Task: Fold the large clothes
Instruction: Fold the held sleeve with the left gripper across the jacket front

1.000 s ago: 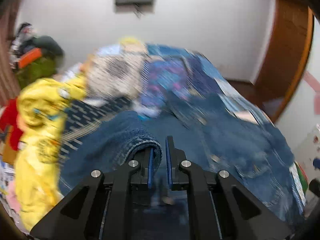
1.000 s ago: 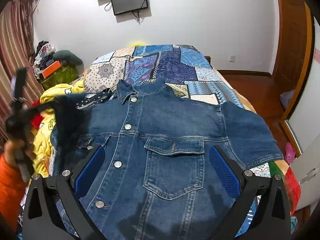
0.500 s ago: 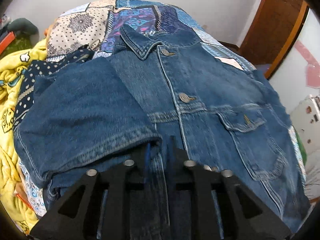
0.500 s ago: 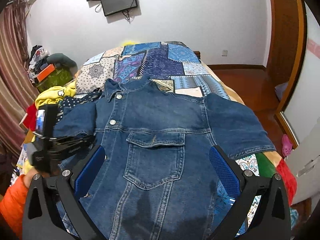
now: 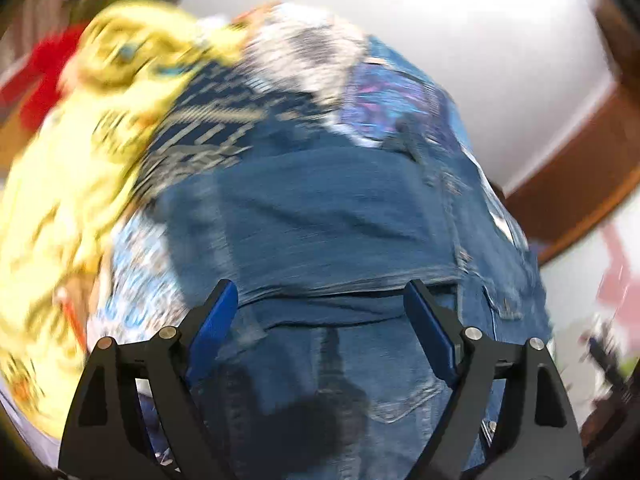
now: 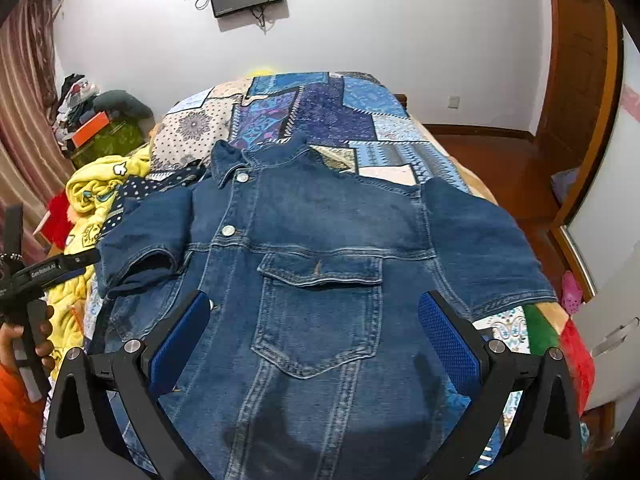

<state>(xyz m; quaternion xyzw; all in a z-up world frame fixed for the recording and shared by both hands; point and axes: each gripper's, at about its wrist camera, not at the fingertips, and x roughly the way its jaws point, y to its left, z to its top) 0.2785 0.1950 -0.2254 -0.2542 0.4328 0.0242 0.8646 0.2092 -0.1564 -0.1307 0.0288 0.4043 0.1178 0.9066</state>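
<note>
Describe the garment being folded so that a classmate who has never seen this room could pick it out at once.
Start at the bed with the patchwork quilt. Spread front-up across its near half lies the denim jacket: short-sleeved, metal buttons, one flapped chest pocket. Unlike the crumpled yellow clothing beside it, it is plain blue and flat.

Bed mostly covered; open lanes only at 12 and 3 o'clock

Denim jacket (image 6: 320, 280) spreads across the near patchwork quilt (image 6: 320, 108). Quilt bare past the collar toward 12 o'clock. At 9 o'clock a yellow garment pile (image 6: 92, 200) crowds the jacket's folded-in sleeve, with the left gripper (image 6: 60, 264) beside it. At 3 o'clock, wood floor (image 6: 500, 160) runs open to the door frame (image 6: 580, 80). Right gripper (image 6: 314, 332) fingers spread over the chest pocket.
</note>
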